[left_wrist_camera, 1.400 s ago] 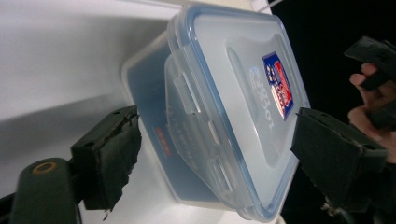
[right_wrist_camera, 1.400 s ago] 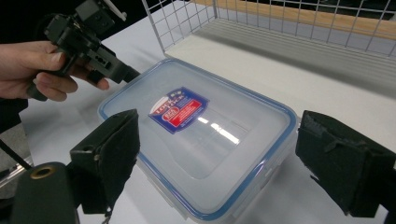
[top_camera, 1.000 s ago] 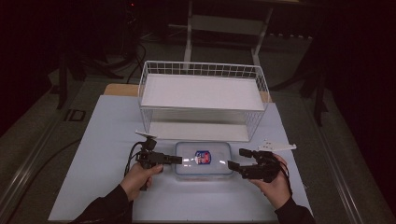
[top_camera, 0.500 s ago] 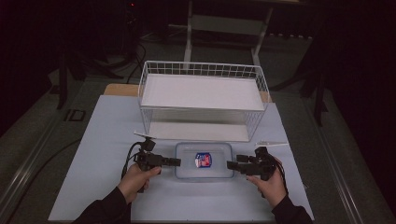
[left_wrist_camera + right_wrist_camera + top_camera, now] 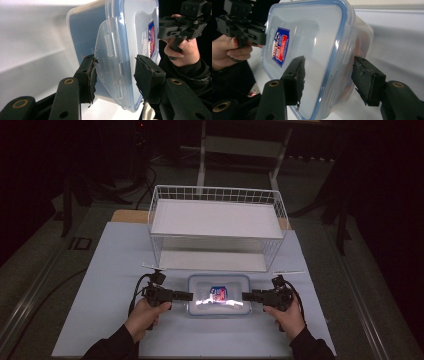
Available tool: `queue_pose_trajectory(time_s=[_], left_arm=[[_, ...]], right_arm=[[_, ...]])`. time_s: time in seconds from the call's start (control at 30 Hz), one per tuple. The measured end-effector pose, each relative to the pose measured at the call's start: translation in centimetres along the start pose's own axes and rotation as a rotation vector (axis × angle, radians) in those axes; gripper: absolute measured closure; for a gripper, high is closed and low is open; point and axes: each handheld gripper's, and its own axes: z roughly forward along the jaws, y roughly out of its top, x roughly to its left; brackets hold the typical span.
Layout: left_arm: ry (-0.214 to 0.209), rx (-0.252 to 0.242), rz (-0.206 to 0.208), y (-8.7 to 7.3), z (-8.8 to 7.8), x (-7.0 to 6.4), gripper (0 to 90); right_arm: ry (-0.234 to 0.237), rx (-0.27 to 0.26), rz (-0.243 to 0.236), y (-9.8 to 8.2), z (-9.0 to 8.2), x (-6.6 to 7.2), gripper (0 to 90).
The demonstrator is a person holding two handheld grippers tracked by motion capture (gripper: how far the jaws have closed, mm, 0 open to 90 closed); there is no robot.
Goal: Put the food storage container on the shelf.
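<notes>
Clear lidded container point(image 5: 219, 295) sits on the table point(image 5: 110, 270), at 6 o'clock from the wire basket point(image 5: 217, 227). Left gripper point(image 5: 186, 295) at its 9 o'clock end and right gripper point(image 5: 246, 296) at 3 o'clock each straddle an end, jaws apart, not clamped. Step judged as pre-grasp; next likely calls for both to close evenly before lifting.

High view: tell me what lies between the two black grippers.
In the high view, a clear plastic lidded container with a red-and-blue label sits on the white table, directly between the left gripper and the right gripper.
</notes>
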Motion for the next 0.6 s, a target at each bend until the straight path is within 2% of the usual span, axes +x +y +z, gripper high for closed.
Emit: queue_pose_trajectory(time_s=[0.17, 0.23, 0.37, 0.6], left_arm=[[0.007, -0.018, -0.002, -0.3, 0.0, -0.4, 53.3], [0.011, -0.027, -0.002, -0.5, -0.1, -0.5, 53.4], [0.027, -0.039, -0.001, -0.8, -0.1, -1.1, 53.6], [0.044, -0.041, 0.013, -0.9, -0.1, -1.6, 53.5]], right_arm=[[0.008, -0.005, 0.0, -0.2, -0.2, 0.1, 47.7], [0.008, -0.01, 0.018, -0.4, -0.3, 0.2, 48.9], [-0.014, -0.011, 0.004, -0.6, -0.5, 0.9, 49.4], [-0.025, -0.013, 0.014, -0.8, -0.8, 1.2, 49.8]])
